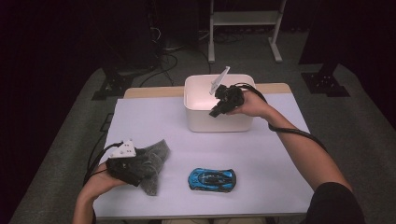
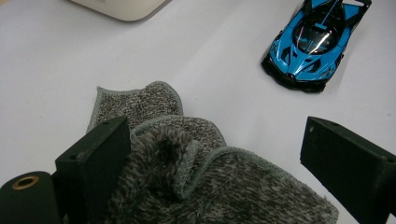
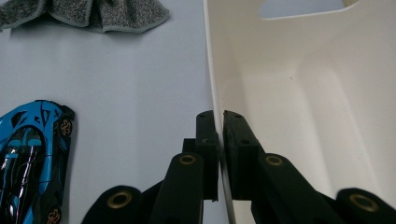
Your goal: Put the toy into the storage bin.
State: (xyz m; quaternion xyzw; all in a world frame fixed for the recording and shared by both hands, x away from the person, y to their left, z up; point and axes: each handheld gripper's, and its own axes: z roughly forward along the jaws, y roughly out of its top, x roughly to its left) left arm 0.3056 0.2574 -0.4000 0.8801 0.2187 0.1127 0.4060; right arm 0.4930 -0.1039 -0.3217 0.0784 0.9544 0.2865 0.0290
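The person's left forearm comes in low at the near left corner, its hand wrapped around the left black two-jaw tongs (image 1: pixel 140 169), which lie low and point toward the middle with jaws spread wide apart. The right arm stretches far forward, wrist bent, and the right black two-jaw tongs (image 1: pixel 216 112) angle downward, their jaws pinched tight together on a thin wall.

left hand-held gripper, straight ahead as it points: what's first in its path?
Likely the grey cloth, already lying between the left hand-held gripper's open jaws. Beyond it, bare table; the blue toy car sits off to one side.
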